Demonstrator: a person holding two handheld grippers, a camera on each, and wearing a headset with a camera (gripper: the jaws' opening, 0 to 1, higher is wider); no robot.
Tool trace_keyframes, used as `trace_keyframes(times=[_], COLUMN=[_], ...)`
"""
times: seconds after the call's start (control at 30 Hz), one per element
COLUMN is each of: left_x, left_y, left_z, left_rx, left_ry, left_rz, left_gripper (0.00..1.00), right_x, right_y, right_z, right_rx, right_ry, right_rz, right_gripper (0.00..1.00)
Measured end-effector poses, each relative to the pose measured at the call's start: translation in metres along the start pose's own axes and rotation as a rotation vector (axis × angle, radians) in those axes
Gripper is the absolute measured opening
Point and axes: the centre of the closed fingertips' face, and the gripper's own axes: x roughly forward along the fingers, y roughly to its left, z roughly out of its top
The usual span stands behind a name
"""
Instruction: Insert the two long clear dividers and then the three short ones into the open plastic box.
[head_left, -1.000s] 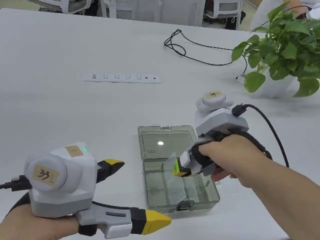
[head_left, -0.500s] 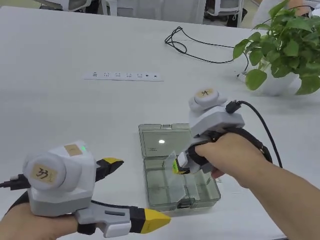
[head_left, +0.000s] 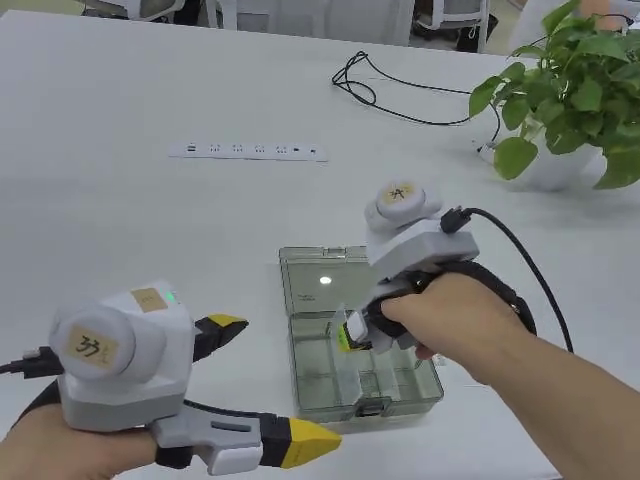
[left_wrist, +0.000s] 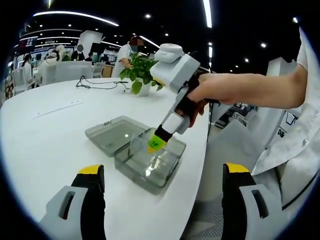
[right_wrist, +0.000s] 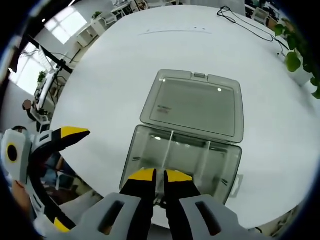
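The smoky clear plastic box (head_left: 296, 372) lies open on the white desk (head_left: 150, 230), its hinged lid (head_left: 322, 280) flat behind the tray. The right-hand tongs (head_left: 347, 335) hang low over the middle of the tray. Their yellow tips are pinched almost together on what looks like a thin clear divider (left_wrist: 139, 149), its lower edge down inside the box. The sheet is so glassy I can't say whether it has reached its slots. In the right gripper view, a few thin clear partitions (right_wrist: 167, 150) already stand in the tray and split it into cells. I can make out at least two running front to back, but I can't count them properly or tell long from short. My guess is the job is well past halfway, with this piece to seat and perhaps one or two more to follow. The left-hand tongs (head_left: 275, 385) are spread wide and hold nothing, near the front edge of the desk and well to the left of the box.
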Motion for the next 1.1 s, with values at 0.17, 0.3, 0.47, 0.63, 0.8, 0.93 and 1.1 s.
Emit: trace_keyframes(times=[0.17,0.3,0.47,0.63,0.8,0.93,1.1], left_x=[0.000,0.000,0.000,-0.001,-0.003,-0.004,-0.008], left_y=[0.001,0.001,0.002,0.002,0.002,0.001,0.000], left_z=[0.000,-0.001,-0.001,0.001,0.003,0.007,0.012], left_rx=[-0.002,0.001,0.001,0.001,0.001,-0.004,-0.006], left_ry=[0.001,0.007,0.011,0.013,0.013,0.005,0.000], left_rz=[0.003,0.003,0.005,0.012,0.025,0.039,0.065], left_gripper=[1.00,1.00,1.00,1.00,1.00,1.00,1.00], right_x=[0.009,0.011,0.015,0.017,0.018,0.017,0.013], right_y=[0.001,0.000,0.000,-0.001,0.000,0.000,0.002], right_z=[-0.002,-0.002,-0.003,-0.004,-0.005,-0.005,-0.006], right_rx=[-0.044,-0.046,-0.039,-0.013,-0.009,-0.001,0.019], right_ry=[-0.012,-0.021,-0.029,-0.037,-0.050,-0.072,-0.101], right_rz=[0.025,0.049,0.077,0.102,0.117,0.133,0.188], right_gripper=[0.08,0.08,0.09,0.09,0.09,0.10,0.10])
